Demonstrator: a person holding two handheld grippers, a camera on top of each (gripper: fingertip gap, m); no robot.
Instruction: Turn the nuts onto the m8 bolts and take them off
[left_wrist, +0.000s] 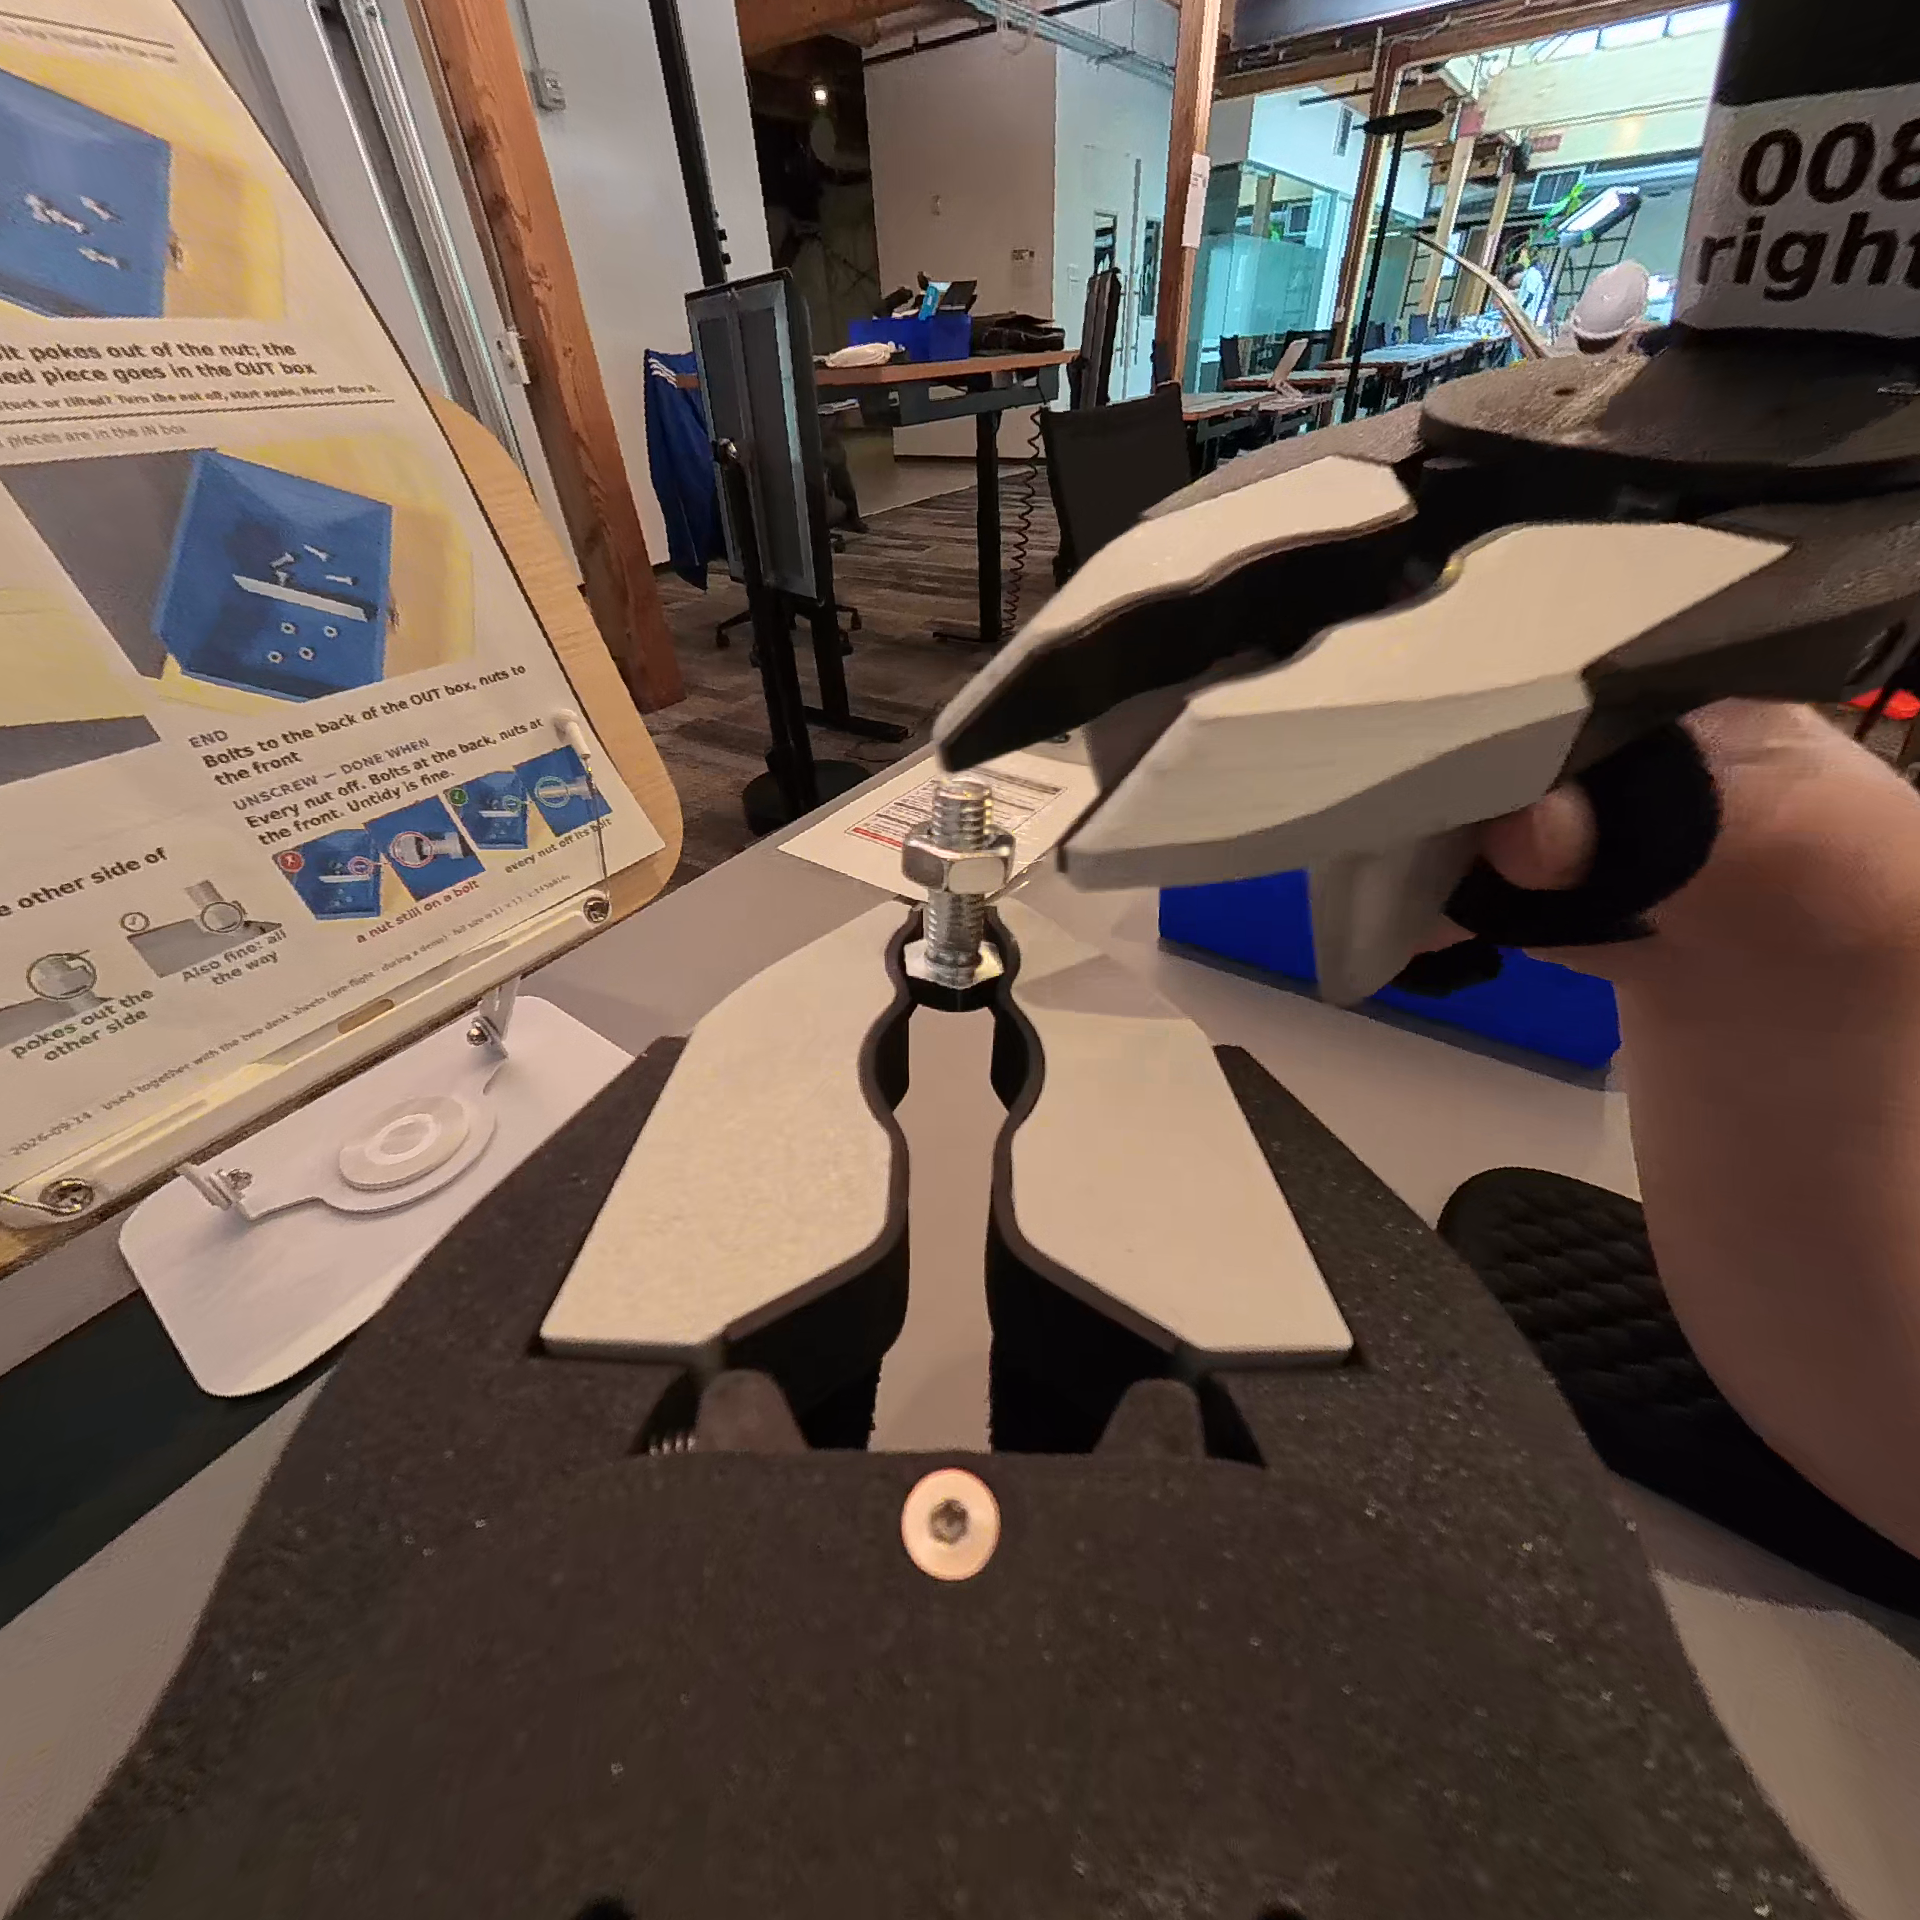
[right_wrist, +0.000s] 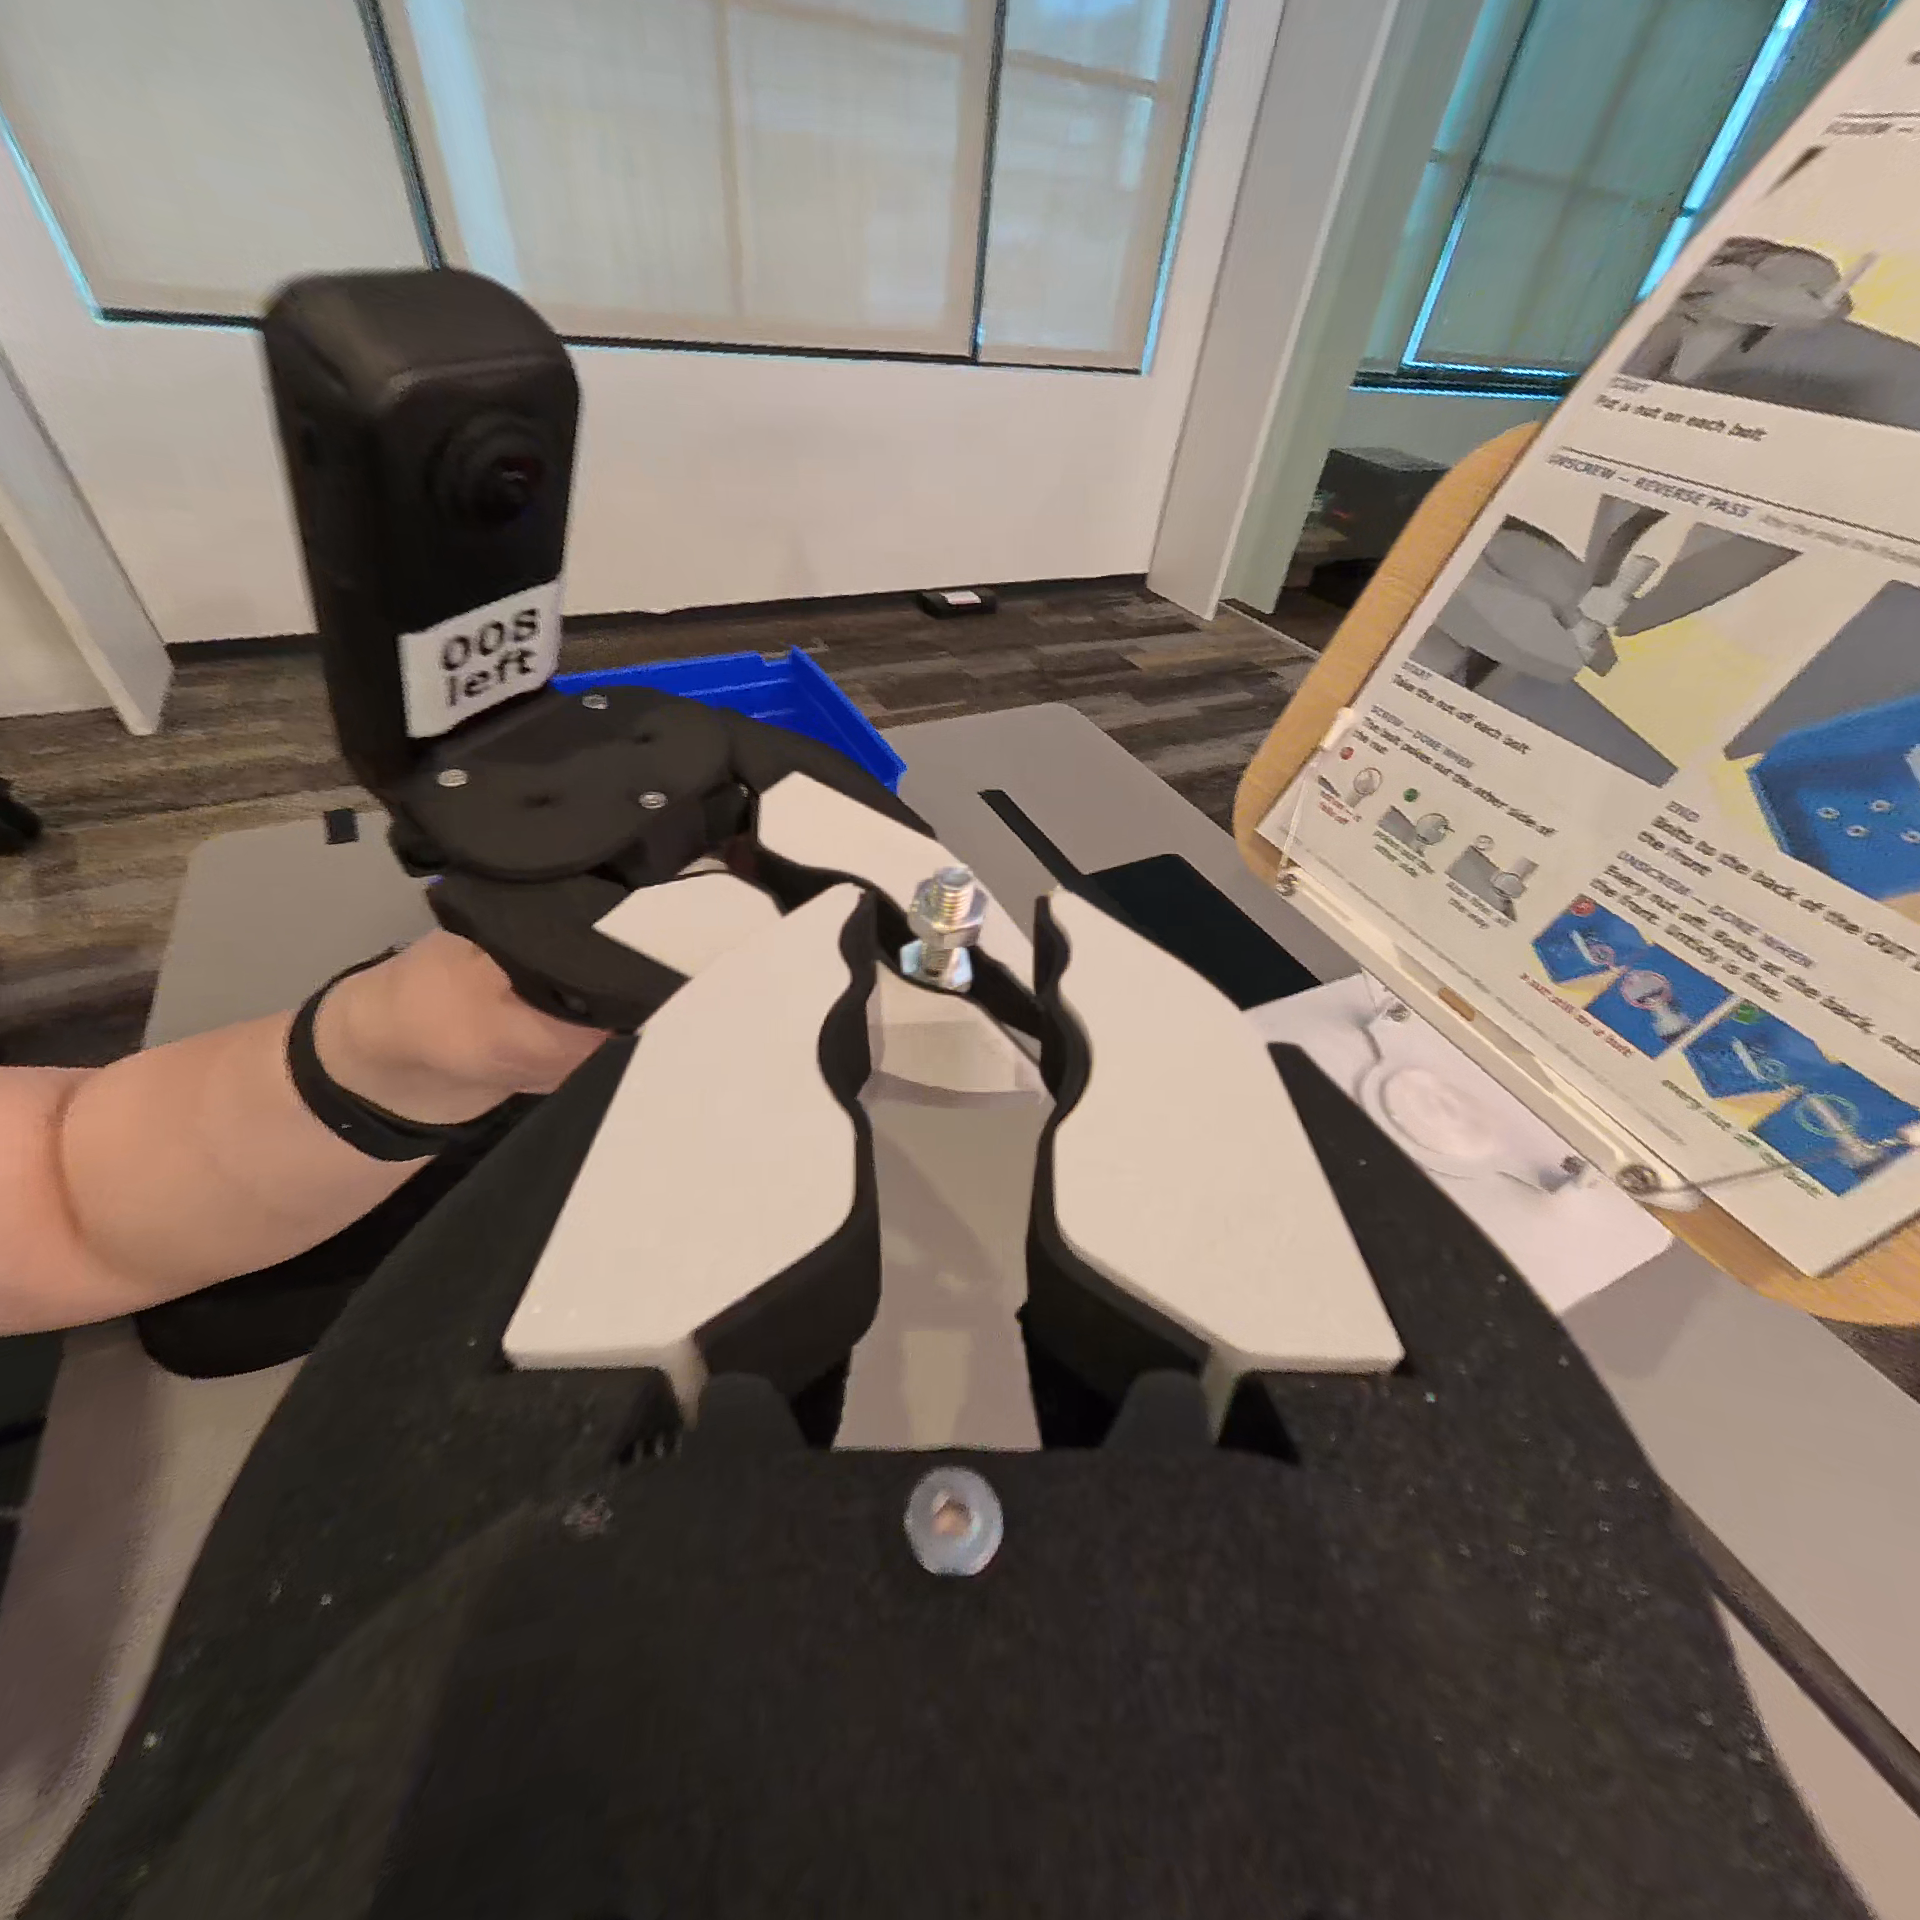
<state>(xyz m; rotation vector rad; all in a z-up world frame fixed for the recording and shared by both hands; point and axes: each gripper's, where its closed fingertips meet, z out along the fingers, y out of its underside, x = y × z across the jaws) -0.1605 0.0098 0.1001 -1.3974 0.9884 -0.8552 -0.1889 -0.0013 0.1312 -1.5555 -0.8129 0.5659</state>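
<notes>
A zinc M8 bolt (left_wrist: 958, 914) stands upright, thread end up, with a hex nut (left_wrist: 958, 858) partway down its thread. My left gripper (left_wrist: 951, 966) is shut on the bolt's head and holds it above the grey table (left_wrist: 727, 914). My right gripper (left_wrist: 1006, 806) comes in from the right, open, its tips just above and beside the nut. In the right wrist view the nut (right_wrist: 943, 912) and bolt (right_wrist: 940, 951) sit between my right gripper's (right_wrist: 952, 906) open fingertips, apart from both. The left gripper (right_wrist: 935, 977) holds the bolt head there.
A blue bin (left_wrist: 1455, 1003) sits on the table behind the right gripper; it also shows in the right wrist view (right_wrist: 774, 696). An instruction sheet on a wooden stand (left_wrist: 260, 623) with a white base (left_wrist: 312, 1205) stands at the left; the right wrist view shows it on the right (right_wrist: 1662, 790). Left tips to right tips: about 4 cm.
</notes>
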